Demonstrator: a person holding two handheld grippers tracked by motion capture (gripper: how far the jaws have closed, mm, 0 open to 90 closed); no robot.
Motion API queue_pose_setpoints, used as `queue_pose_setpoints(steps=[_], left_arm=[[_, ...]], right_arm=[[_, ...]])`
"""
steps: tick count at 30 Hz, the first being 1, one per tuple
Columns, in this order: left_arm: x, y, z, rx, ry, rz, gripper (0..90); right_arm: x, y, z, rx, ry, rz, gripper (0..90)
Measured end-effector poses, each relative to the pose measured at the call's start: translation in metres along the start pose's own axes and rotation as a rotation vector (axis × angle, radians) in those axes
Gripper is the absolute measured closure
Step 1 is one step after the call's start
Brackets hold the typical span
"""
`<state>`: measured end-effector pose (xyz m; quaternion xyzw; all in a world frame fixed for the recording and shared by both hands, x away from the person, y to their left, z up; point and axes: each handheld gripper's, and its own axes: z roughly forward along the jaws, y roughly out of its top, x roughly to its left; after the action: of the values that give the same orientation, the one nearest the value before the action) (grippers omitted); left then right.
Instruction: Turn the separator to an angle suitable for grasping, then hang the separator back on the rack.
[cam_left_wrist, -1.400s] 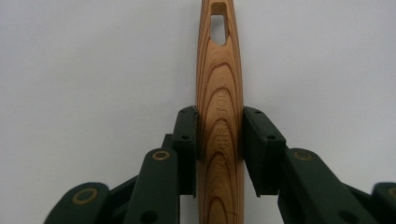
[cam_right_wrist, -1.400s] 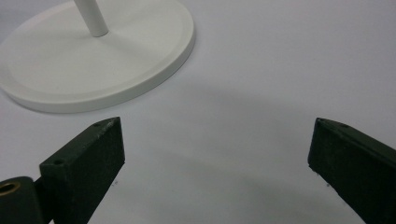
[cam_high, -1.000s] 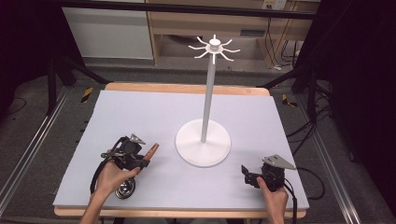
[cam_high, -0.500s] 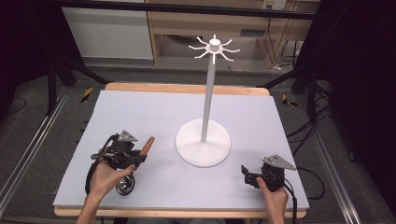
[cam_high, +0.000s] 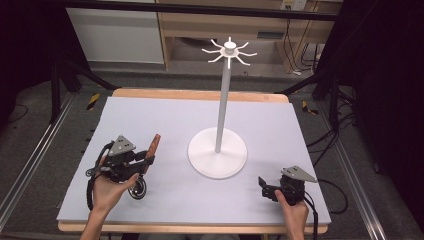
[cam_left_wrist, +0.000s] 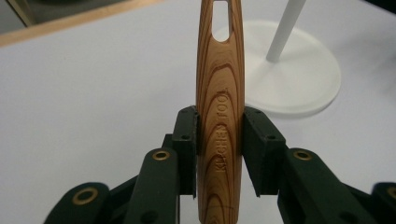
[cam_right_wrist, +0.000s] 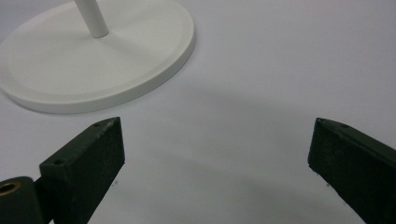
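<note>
- Wooden-handled kitchen tool (cam_left_wrist: 219, 116) sits clamped between the black jaws of the left gripper (cam_high: 137, 161) at the near left of the table; its round metal head (cam_high: 138, 189) hangs below the hand, just over the surface.
- Left hand (cam_high: 111, 186) comes in from the bottom edge, palm cupped under the gripper body, a grey three-cornered plate (cam_high: 122, 145) on top and a black cable looping at its side.
- Handle, seen in the left gripper view, is smooth, tapered and strongly grained in brown bands, with "KITCHEN TOOL" stamped along it and a long slot cut near its far end; it points up and away toward the white stand (cam_high: 218, 152).
- Stand rises at the middle of the pale lavender table mat (cam_high: 165, 115): a broad, flat, round base, a slim straight pole and a crown of short curved hooks (cam_high: 229, 50), all matt white.
- Right gripper (cam_high: 265, 187) rests at the near right, well apart from the stand's base, the right hand (cam_high: 294, 212) gripping it from behind.
- Its two blocky black jaws stand wide apart in the right gripper view, with bare mat between them.
</note>
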<state>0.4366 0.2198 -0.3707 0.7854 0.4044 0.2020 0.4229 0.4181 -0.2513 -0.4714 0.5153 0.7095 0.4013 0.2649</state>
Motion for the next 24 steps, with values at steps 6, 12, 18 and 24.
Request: queue_pose_setpoints(steps=[6, 12, 18, 24], left_arm=[[0.0, 0.001, -0.014, -0.129, 0.016, -0.017, 67.4], [0.0, 0.002, -0.028, -0.238, 0.001, -0.042, 67.4], [-0.002, 0.005, -0.039, -0.299, -0.012, -0.045, 67.4], [-0.004, 0.011, -0.045, -0.341, -0.02, -0.039, 67.4]], right_arm=[[0.0, 0.0, 0.001, 0.001, -0.009, -0.009, 4.3], [0.0, 0.0, 0.001, 0.0, -0.007, -0.009, 4.3], [0.001, 0.0, 0.002, 0.003, -0.002, -0.007, 4.3], [0.001, -0.001, 0.002, 0.004, -0.001, -0.003, 4.3]])
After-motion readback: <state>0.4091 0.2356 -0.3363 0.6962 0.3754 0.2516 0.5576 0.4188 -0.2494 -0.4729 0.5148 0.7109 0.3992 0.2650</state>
